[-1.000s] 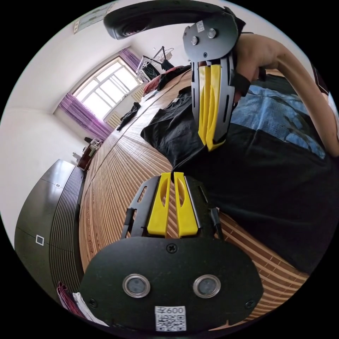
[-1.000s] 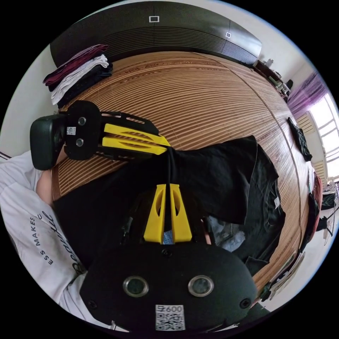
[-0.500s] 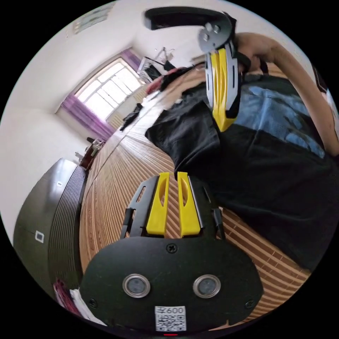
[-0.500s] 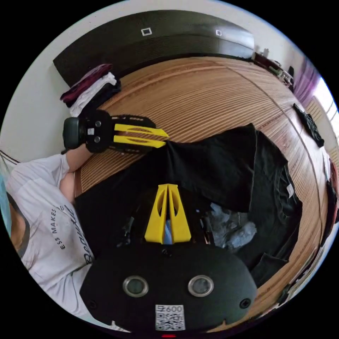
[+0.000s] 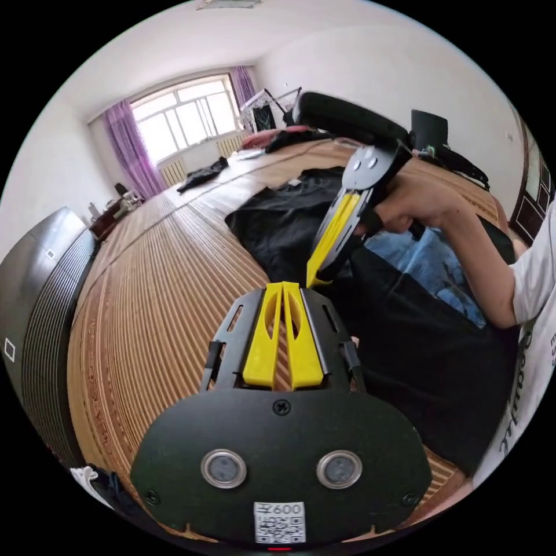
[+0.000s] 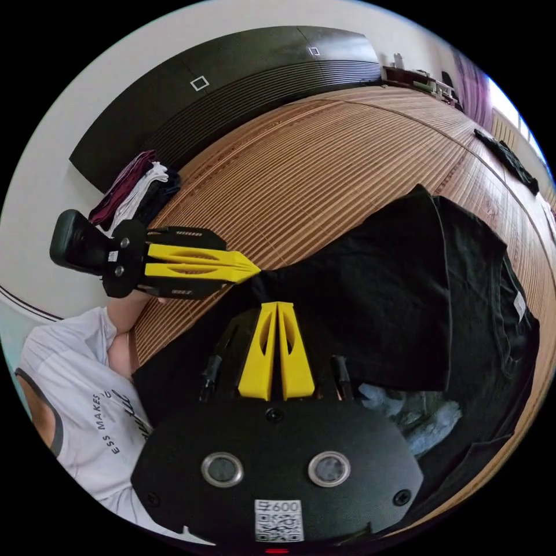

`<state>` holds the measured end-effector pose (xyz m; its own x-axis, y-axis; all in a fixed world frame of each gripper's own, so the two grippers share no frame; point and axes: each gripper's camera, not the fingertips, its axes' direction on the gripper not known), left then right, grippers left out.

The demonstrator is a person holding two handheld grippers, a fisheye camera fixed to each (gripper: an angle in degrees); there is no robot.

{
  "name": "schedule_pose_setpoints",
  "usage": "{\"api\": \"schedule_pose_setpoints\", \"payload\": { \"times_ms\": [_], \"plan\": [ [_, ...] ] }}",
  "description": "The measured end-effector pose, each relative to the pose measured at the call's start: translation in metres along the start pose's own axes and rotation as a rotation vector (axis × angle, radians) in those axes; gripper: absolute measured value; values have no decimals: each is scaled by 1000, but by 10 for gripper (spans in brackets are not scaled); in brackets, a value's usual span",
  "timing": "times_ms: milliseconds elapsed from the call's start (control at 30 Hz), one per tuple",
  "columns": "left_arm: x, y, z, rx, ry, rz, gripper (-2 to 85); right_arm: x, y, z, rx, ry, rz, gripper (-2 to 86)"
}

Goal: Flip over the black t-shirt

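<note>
Black t-shirt (image 6: 376,289) lies spread on the bamboo mat (image 6: 324,162), one edge folded over its pale blue print (image 5: 431,269). I see my left gripper (image 5: 282,286) with jaws together, whether on cloth I cannot tell. My right gripper (image 6: 276,305) has jaws together at the near hem, grip unclear too.

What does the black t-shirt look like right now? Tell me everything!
The black t-shirt is soft dark cloth, lying crumpled on the striped wooden mat. One part is folded over, so a pale blue print peeks out underneath. A small white tag shows near the neck. Both yellow tongs, the left and the right, look closed and meet at one bunched-up edge of the cloth.
</note>
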<state>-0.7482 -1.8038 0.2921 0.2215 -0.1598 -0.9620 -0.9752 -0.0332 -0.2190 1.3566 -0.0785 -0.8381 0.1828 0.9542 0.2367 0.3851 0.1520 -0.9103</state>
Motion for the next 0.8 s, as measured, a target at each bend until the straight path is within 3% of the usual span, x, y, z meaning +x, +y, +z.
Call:
{"api": "schedule_pose_setpoints", "payload": {
  "times_ms": [67, 133, 300, 400, 567, 733, 800],
  "plan": [
    [9, -11, 19, -145, -59, 38, 3, -15, -3, -13, 0, -14, -19, -9],
    [14, -13, 23, -160, -101, 54, 2, -26, -7, -28, 26, -11, -7, -9],
    [10, -22, 26, -182, -80, 44, 2, -39, -10, -76, 350, -39, 123, -8],
    [10, -26, 25, -176, -80, 45, 2, -37, -30, -54, 214, -27, 184, -8],
    [21, -33, 22, -171, -126, 76, 2, -21, -54, -99, 292, -148, 268, -4],
    [15, -40, 18, -167, -85, 54, 1, 3, -86, -186, 376, 33, 205, 44],
    [11, -42, 16, -164, -55, 37, 1, 22, -105, -199, 325, 31, 201, 66]
  ]
}}
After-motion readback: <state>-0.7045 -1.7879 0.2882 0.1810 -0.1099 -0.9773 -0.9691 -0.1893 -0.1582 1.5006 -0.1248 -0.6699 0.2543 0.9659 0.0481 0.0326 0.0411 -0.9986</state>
